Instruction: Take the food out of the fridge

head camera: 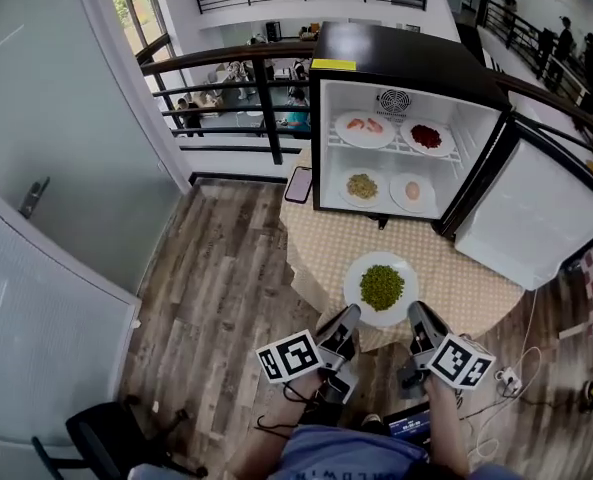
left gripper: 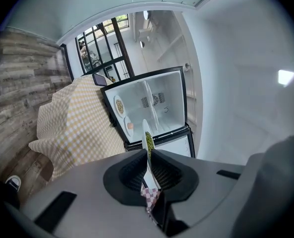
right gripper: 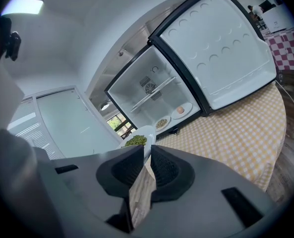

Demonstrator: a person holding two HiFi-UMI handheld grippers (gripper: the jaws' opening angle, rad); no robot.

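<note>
Two claws on one plate. The left claw [head camera: 348, 316] is clamped on the near-left rim of the plate of green peas [head camera: 381, 288], and the right claw [head camera: 417, 315] is clamped on the near-right rim. Left gripper view: jaws nearly together, thin white rim pinched between the pads, plate seen edge-on. Right gripper view: jaws a little wider, rim gripped in the gap, peas visible just past the tips.

The plate is out of the fridge [head camera: 396, 58], over the front part of the table [head camera: 456, 268], which has a yellow checked cloth. Can't tell whether it touches the cloth or sits just above it.

The fridge stands at the back of the table, door [head camera: 536, 208] swung wide to the right. Inside, upper shelf: plate of pinkish food [head camera: 364, 128] on the left, plate of red food [head camera: 426, 136] on the right. Bottom: plate of pale green-beige food [head camera: 362, 186] on the left, plate with one round peach-coloured item [head camera: 412, 191] on the right.

A phone [head camera: 299, 184] lies at the table's left edge, just beside the fridge. Wood-plank floor [head camera: 226, 288] below.
</note>
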